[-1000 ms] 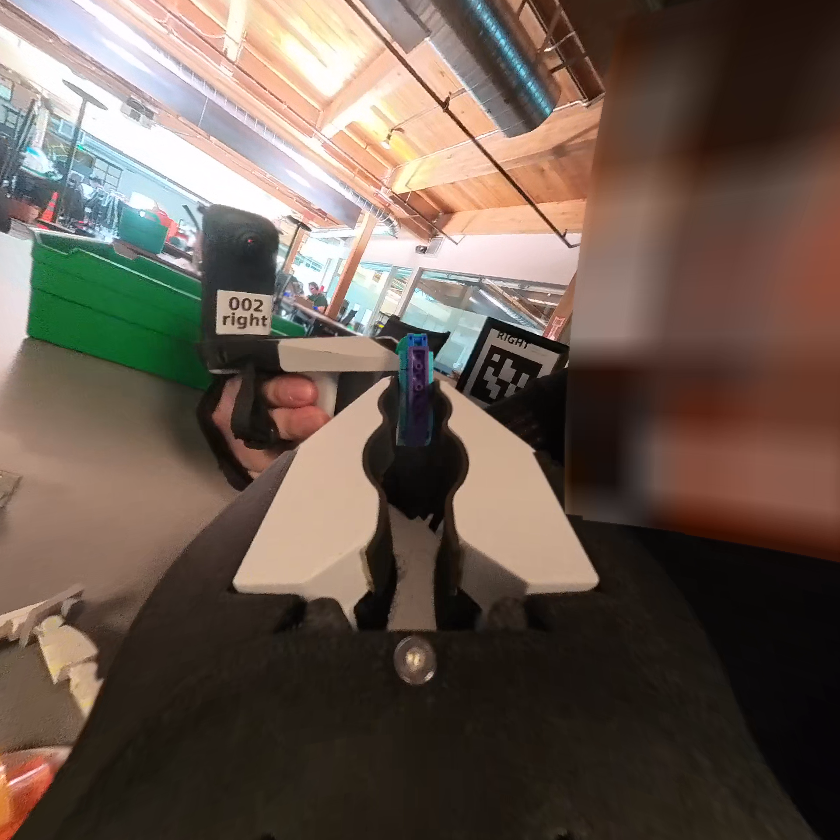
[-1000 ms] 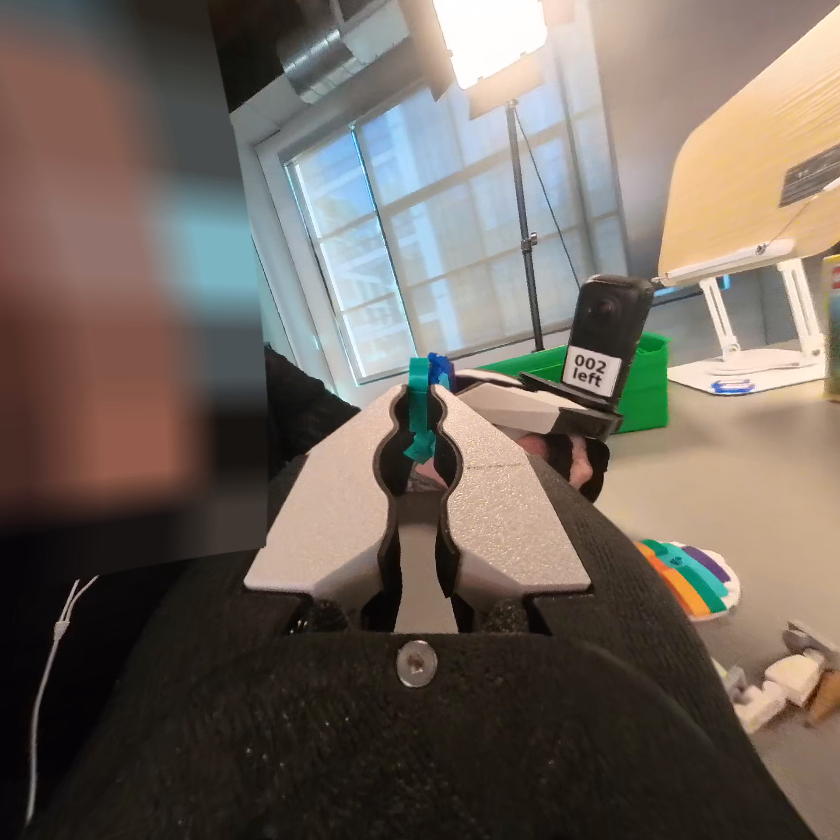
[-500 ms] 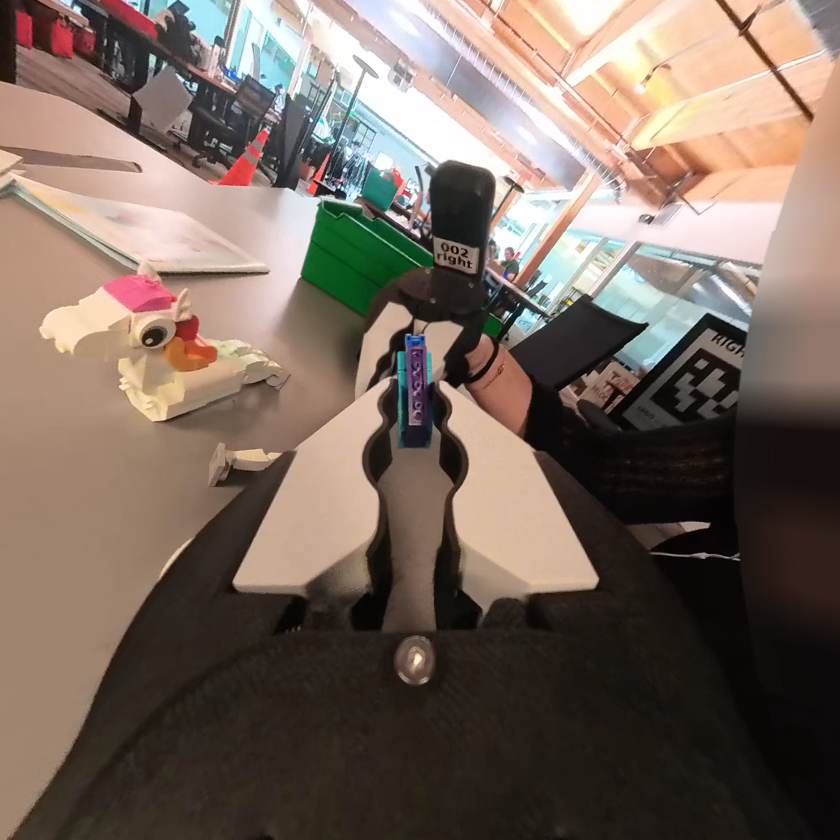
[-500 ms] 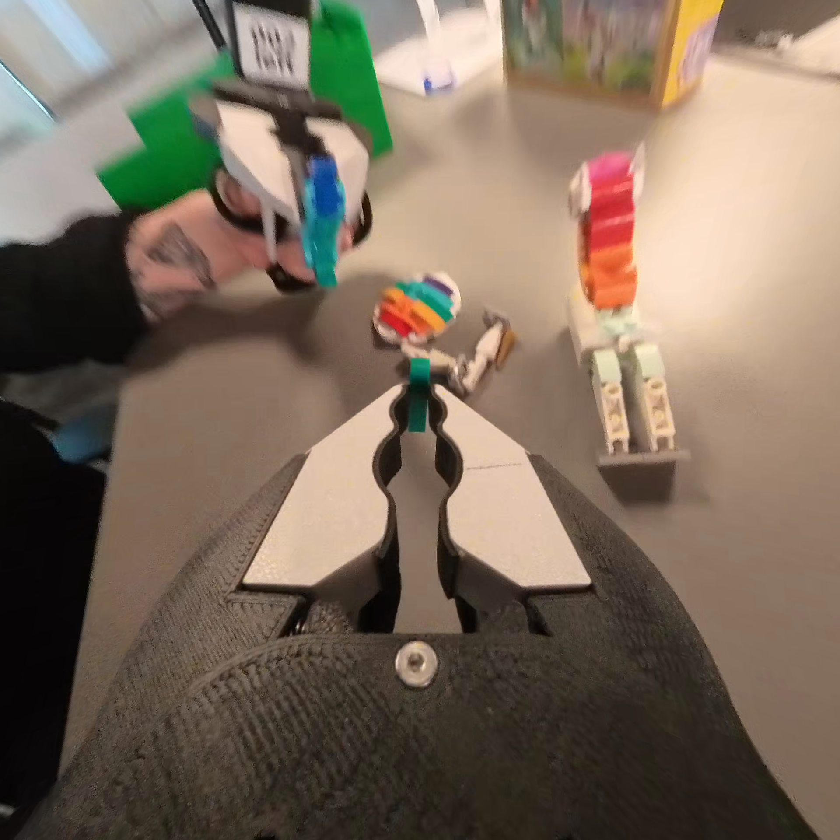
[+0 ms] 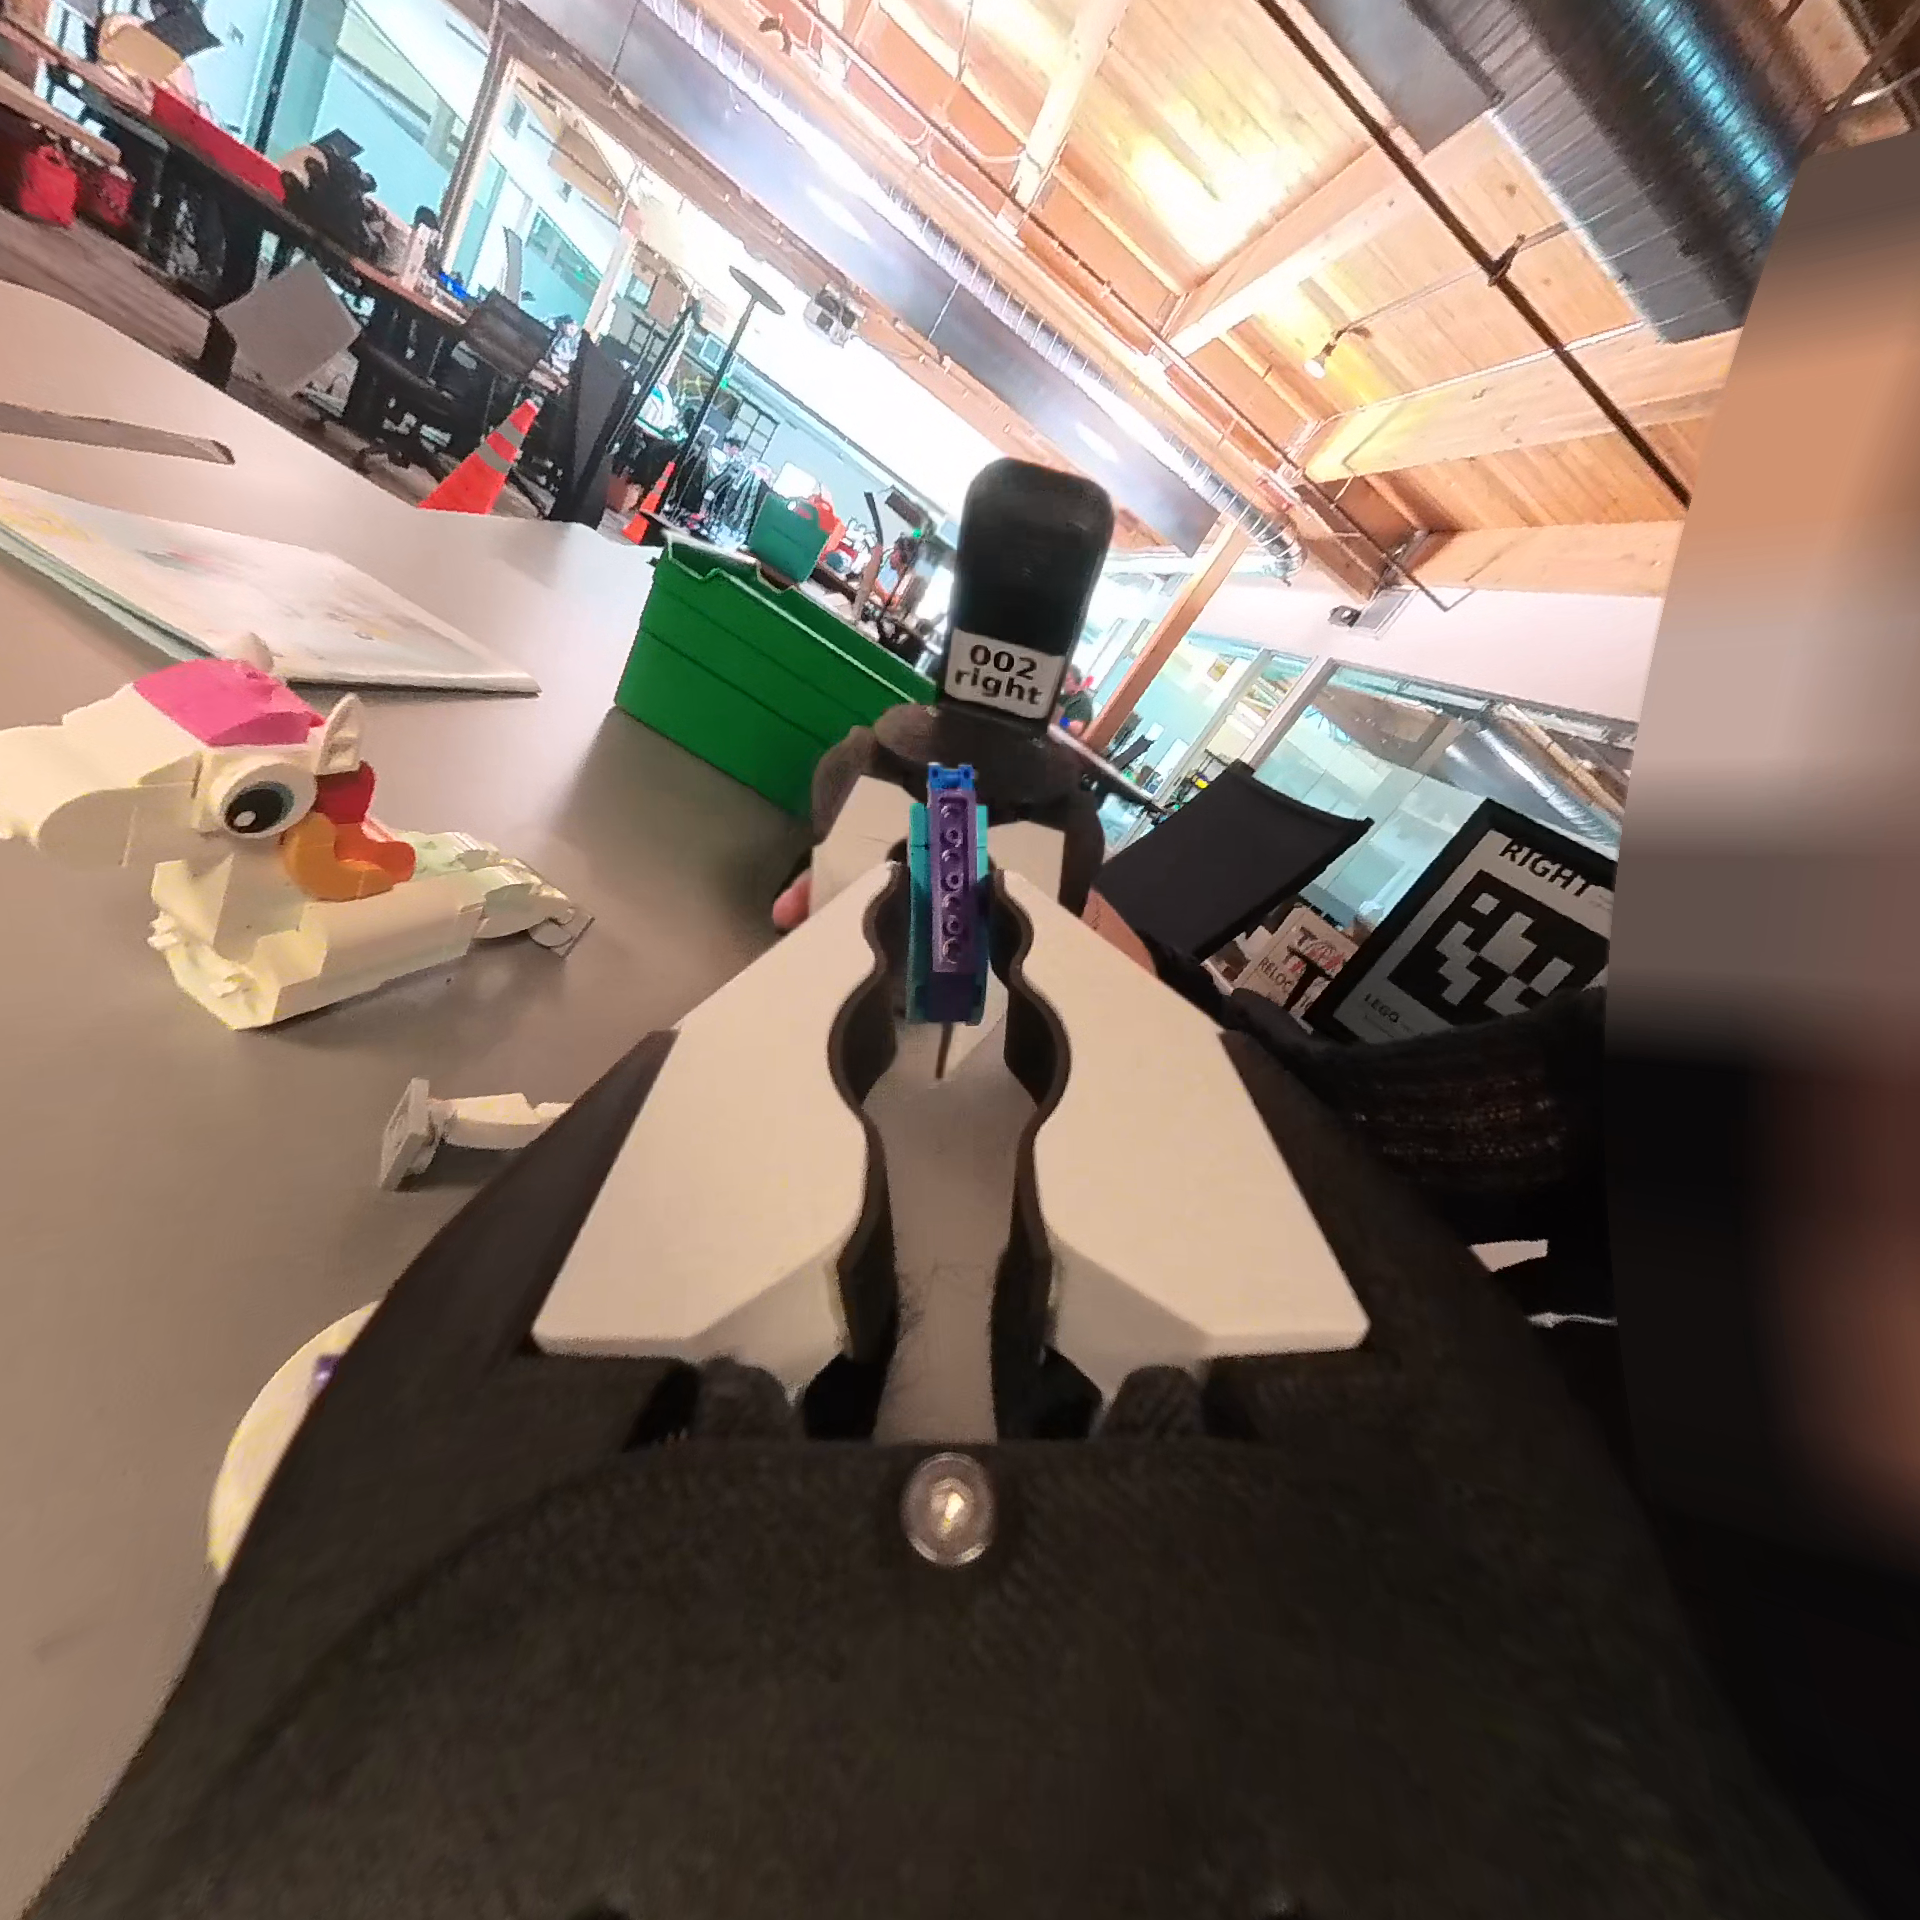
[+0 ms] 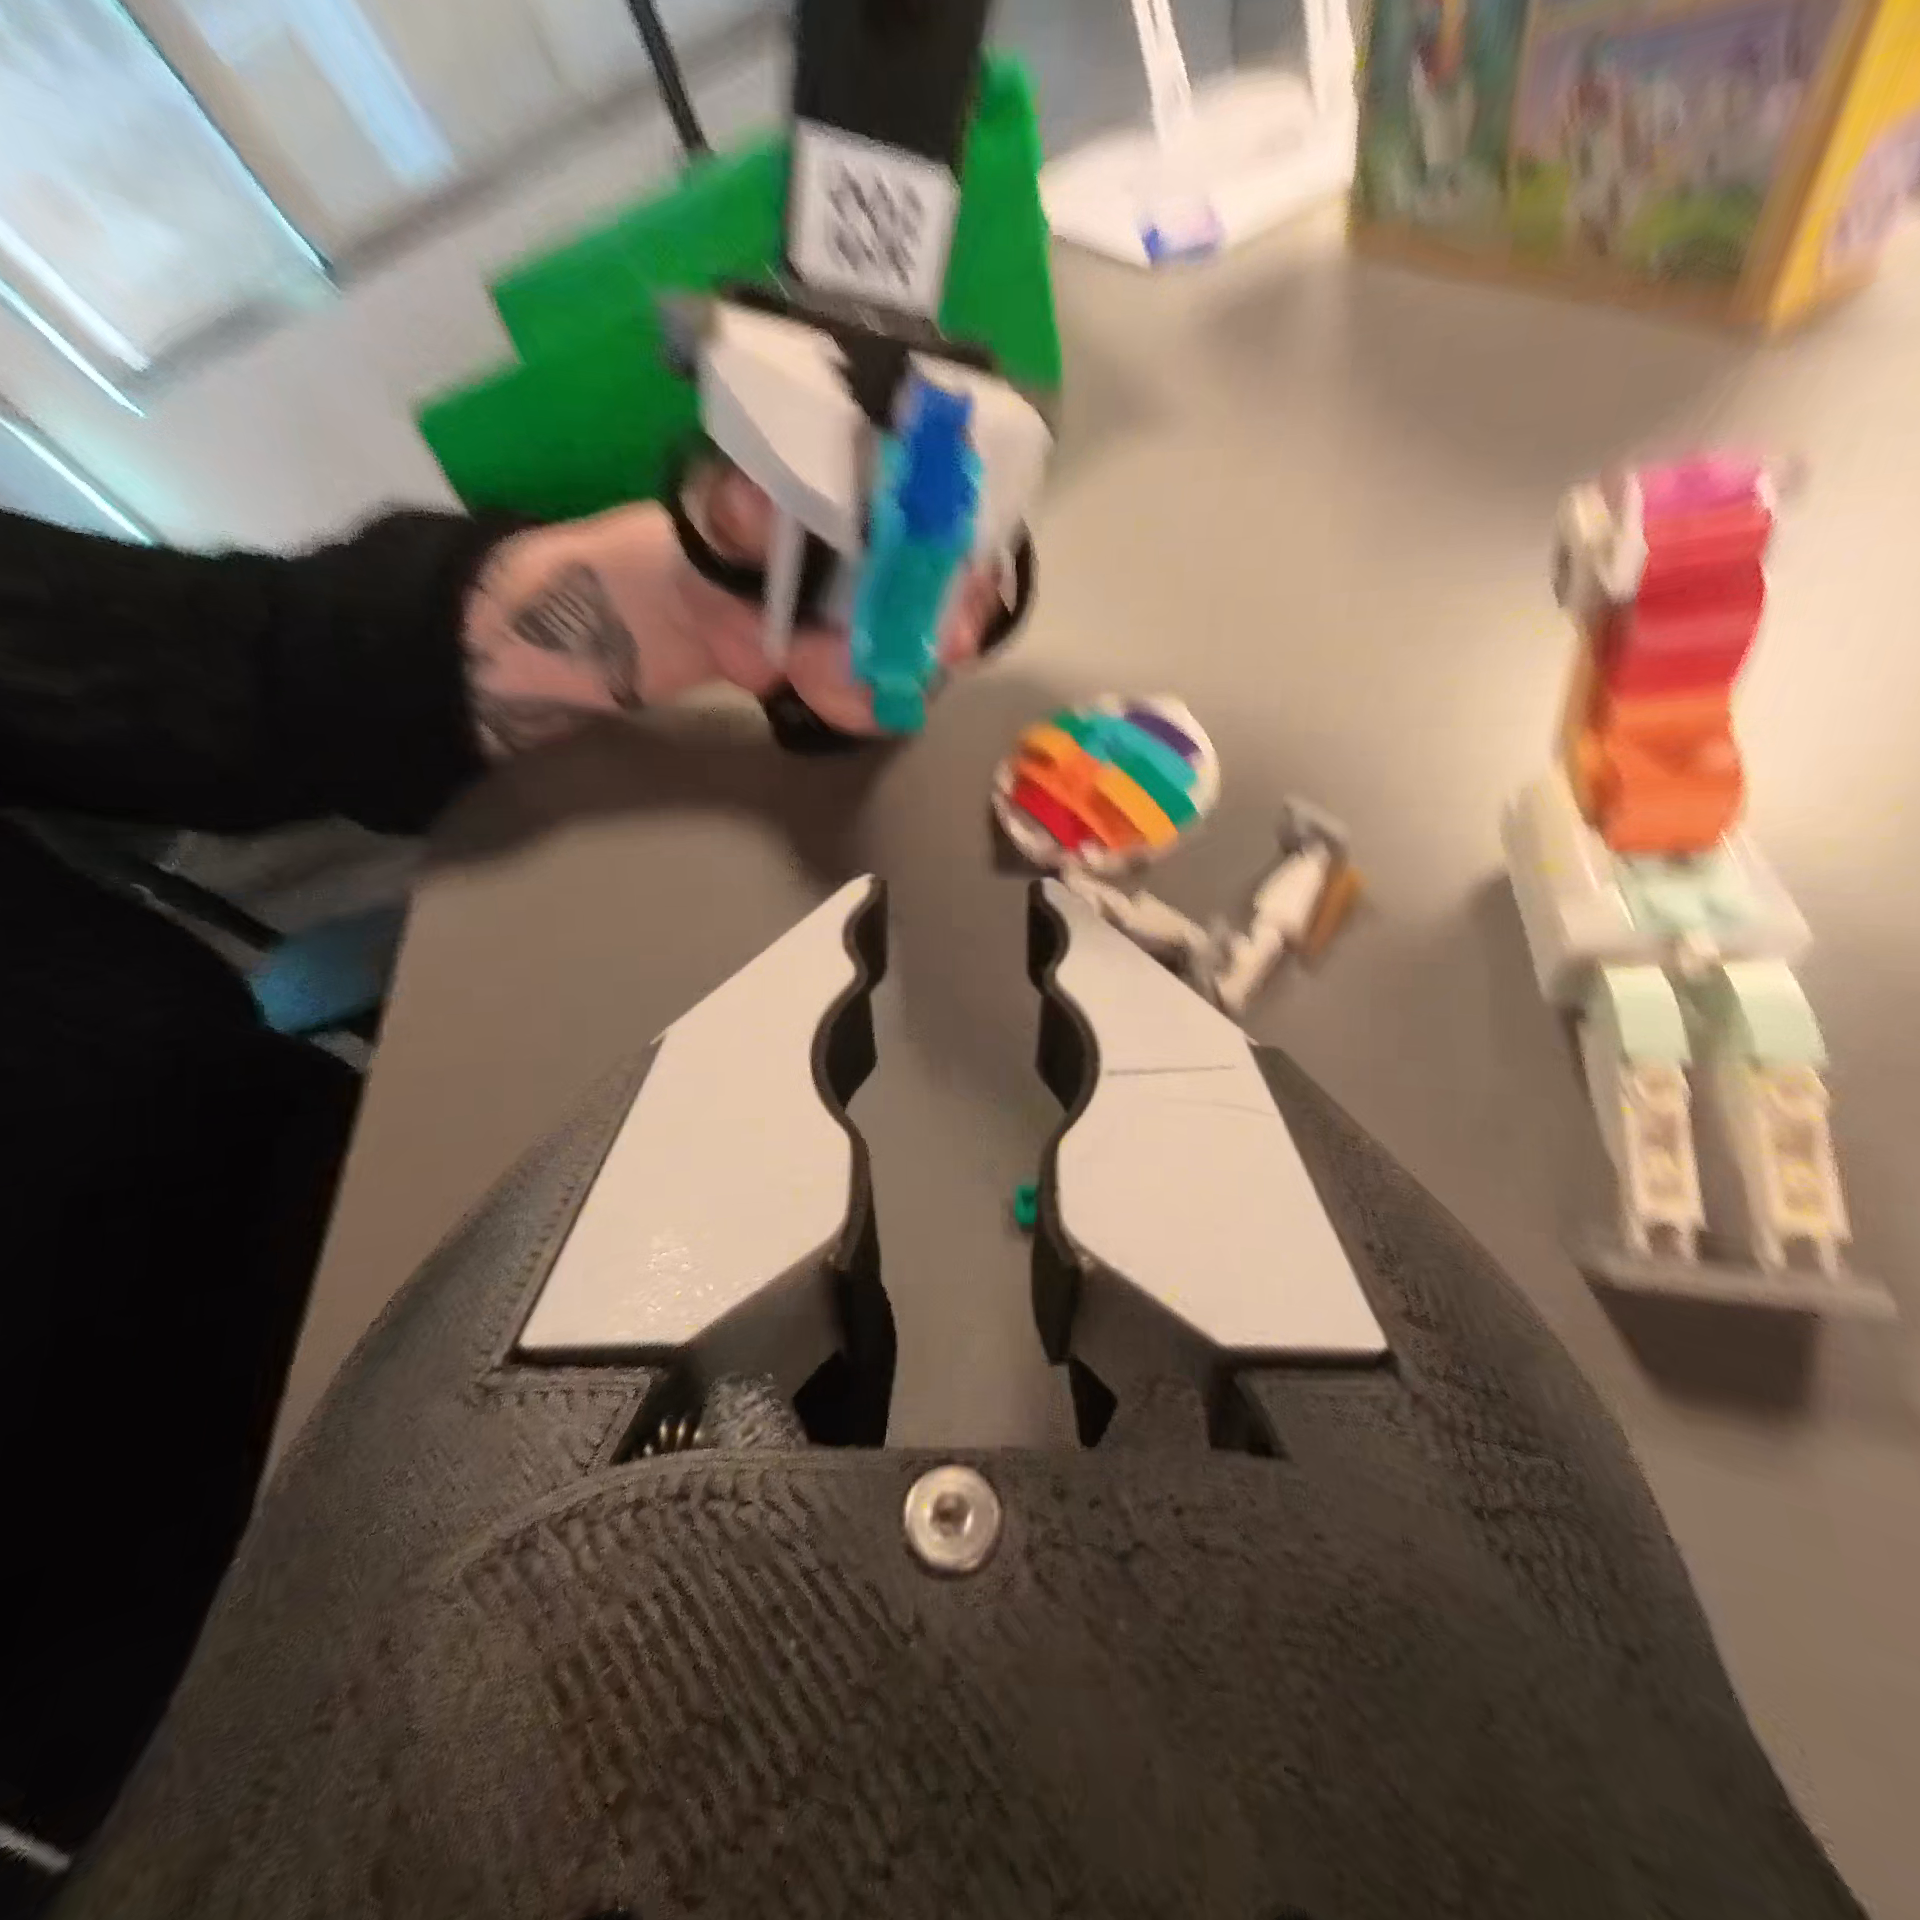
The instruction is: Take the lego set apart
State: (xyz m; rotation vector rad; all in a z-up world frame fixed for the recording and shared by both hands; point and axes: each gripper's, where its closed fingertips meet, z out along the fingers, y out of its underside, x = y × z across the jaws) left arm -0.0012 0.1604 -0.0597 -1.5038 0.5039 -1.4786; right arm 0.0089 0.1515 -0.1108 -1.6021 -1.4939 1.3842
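My left gripper [image 5: 948, 914] is shut on a stack of thin purple, teal and blue lego plates [image 5: 948, 902], held above the table. It also shows, blurred, in the right wrist view [image 6: 914, 561]. My right gripper [image 6: 956, 914] is open and empty over the grey table. A small green lego piece [image 6: 1023, 1205] lies on the table between its fingers. The white unicorn figure with a pink, red and orange mane [image 6: 1683, 862] lies to the right; its head [image 5: 239, 800] shows in the left wrist view.
A round rainbow lego piece [image 6: 1107, 790] and small white parts [image 6: 1262, 925] lie ahead of my right gripper. A loose white part [image 5: 457, 1122] lies left of my left gripper. A green bin [image 5: 748, 675], a booklet [image 5: 260, 613] and a colourful box [image 6: 1621, 135] stand farther back. Across from one pair of fingers to the other is roughly 6 cm.
My right gripper has swung down over the table, opened and let go of the green piece, which now lies on the table. My left gripper still holds the stack.
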